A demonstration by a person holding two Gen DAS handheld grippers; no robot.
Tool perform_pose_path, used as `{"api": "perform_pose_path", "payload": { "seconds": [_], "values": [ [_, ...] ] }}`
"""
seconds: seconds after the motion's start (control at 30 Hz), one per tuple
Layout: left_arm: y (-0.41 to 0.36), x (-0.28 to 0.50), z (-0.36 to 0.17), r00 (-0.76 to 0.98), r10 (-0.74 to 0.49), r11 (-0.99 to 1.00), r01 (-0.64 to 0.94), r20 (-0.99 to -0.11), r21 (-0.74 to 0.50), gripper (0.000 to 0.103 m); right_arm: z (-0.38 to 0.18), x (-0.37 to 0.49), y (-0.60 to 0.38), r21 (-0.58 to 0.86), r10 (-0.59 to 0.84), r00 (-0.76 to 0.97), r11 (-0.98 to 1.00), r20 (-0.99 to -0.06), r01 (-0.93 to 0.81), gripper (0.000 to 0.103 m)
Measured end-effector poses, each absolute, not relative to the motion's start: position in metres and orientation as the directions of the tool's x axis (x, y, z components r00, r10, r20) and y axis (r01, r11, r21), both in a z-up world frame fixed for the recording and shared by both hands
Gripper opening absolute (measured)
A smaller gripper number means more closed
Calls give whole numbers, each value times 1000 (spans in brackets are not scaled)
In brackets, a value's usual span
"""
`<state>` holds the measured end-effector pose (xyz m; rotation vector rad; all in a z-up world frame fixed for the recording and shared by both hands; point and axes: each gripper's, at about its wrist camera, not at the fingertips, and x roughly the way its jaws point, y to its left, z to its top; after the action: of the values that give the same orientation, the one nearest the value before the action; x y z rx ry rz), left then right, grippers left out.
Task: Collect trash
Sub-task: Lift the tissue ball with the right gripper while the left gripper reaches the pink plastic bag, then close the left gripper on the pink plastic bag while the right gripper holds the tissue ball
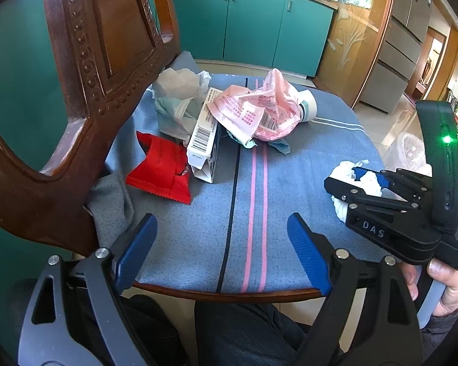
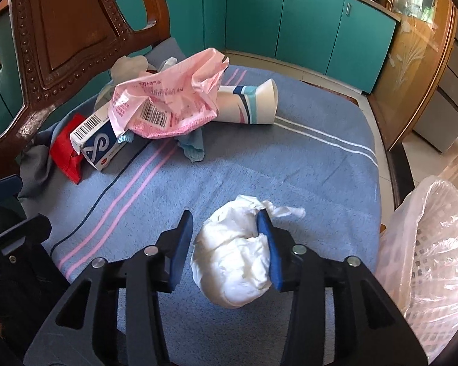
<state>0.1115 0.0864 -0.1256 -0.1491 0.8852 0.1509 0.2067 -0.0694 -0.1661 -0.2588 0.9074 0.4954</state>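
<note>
Straddling the crumpled tissue (image 2: pixel 235 253) (jaws parted): right gripper (image 2: pixel 226 250).

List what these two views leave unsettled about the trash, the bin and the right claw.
- Bin: right wrist view's edge cuts it; its liner hides the contents.
- White tissue wad: one pad touches it, the other stands apart; grip undecided.
- Paper cup: the pink bag covers one end.
- Red wrapper: the box overlaps it.
</note>
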Motion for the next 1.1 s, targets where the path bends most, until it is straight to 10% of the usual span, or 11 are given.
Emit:
{"api": "perform_pose_path", "payload": {
  "seconds": [0.67,1.0,1.1],
  "values": [
    [108,174,-96,701,9,974,-168,-713,-152,81,-163,206,-85,45,337,500,860,-798,-508,31],
    [58,244,-102,653,105,991,-7,-750,133,91,-164,207,-87,56,345,491,858,-800,-511,32],
    [51,248,-112,624,109,986,28,-774,162,67,-165,207,-89,59,347,490,857,-800,-511,32]
  ]
}}
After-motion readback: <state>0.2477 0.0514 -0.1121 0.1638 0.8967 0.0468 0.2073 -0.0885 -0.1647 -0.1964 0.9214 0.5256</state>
